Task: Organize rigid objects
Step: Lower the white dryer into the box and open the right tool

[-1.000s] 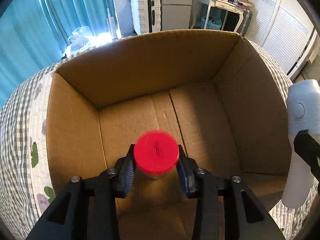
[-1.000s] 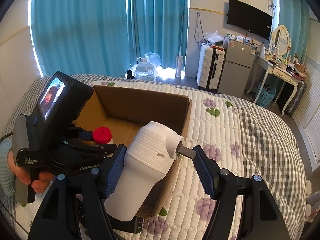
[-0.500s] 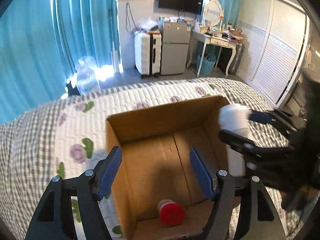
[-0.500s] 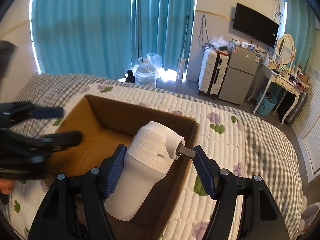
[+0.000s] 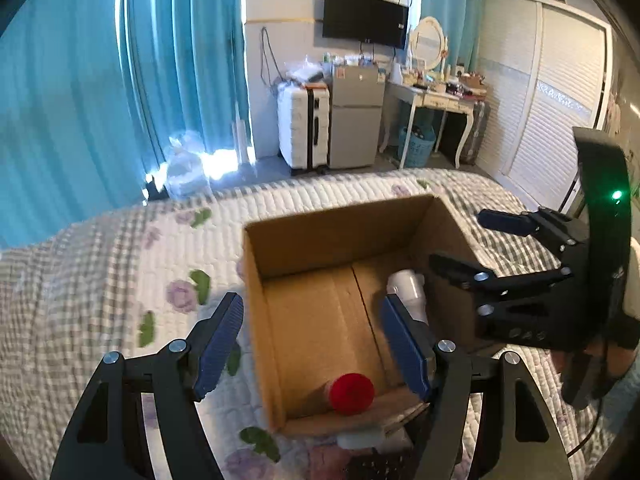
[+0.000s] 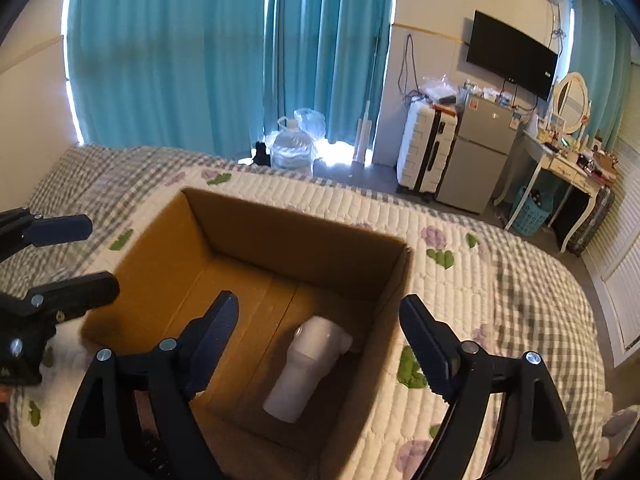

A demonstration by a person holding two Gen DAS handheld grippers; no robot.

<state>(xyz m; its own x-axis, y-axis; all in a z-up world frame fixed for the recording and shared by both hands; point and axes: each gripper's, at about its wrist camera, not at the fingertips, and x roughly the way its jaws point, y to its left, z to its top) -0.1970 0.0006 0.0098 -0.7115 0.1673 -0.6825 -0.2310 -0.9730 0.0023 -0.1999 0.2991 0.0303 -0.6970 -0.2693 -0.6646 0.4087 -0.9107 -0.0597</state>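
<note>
An open cardboard box stands on the quilted bed. A red-capped bottle stands in its near corner in the left wrist view. A white bottle-shaped appliance lies on the box floor; its top also shows in the left wrist view. My left gripper is open and empty above the box's near left side. My right gripper is open and empty above the box, over the white appliance. The right gripper also shows in the left wrist view; the left gripper shows in the right wrist view.
The bed's floral and checked quilt surrounds the box. Some white and dark items lie on the quilt at the box's near edge. A suitcase, small fridge, dressing table and teal curtains stand beyond the bed.
My right gripper has opened and let go of the white appliance, which now lies in the box. Both grippers have risen and pulled back from the box; the red-capped bottle was released earlier.
</note>
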